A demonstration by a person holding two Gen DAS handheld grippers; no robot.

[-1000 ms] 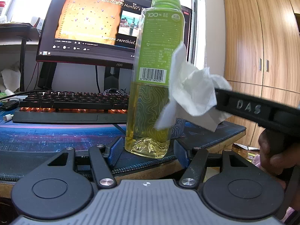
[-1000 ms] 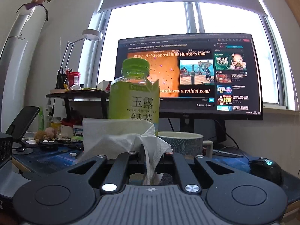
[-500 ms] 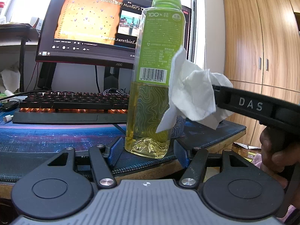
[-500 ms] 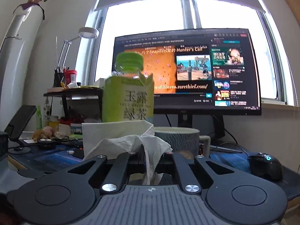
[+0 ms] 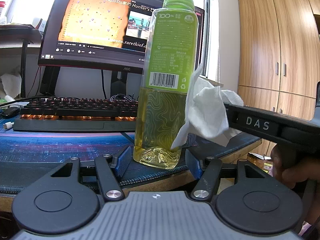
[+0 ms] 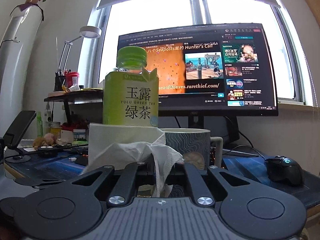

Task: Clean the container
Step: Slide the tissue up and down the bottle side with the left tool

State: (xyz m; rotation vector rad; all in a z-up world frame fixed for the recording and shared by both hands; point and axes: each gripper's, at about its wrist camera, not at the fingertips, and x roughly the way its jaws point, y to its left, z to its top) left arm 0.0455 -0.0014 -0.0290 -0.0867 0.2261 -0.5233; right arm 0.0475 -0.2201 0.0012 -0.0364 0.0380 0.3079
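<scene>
1. Clear plastic green-tea bottle [image 5: 166,92] with green cap and green label, about half full of yellow-green liquid, stands upright near the front edge of the worktop [image 5: 60,146], on a dark blue printed desk mat.
2. Left claw [image 5: 158,162] is spread open, blue-padded fingers [image 5: 123,161] flanking the bottle base on both sides with a gap on each, not gripping.
3. Right claw [image 6: 160,168] is clenched on a crumpled white paper tissue [image 6: 140,152]; from the left wrist view its black finger marked "DAS" comes in from the right.
4. Tissue [image 5: 204,112] presses against the bottle's right side, at the lower edge of the label and the liquid part below it.
5. A hand [image 5: 288,170] holds the right gripper's handle at the right edge.
6. From the right wrist view the bottle [image 6: 131,98] rises right behind the tissue, label reading "YULU GREEN TEA".
7. Patterned grey ceramic mug [image 6: 188,146] sits just right of the bottle.
8. Black backlit keyboard [image 5: 76,110] and lit black monitor [image 5: 100,26] behind; black mouse [image 6: 284,170] well to the right.
</scene>
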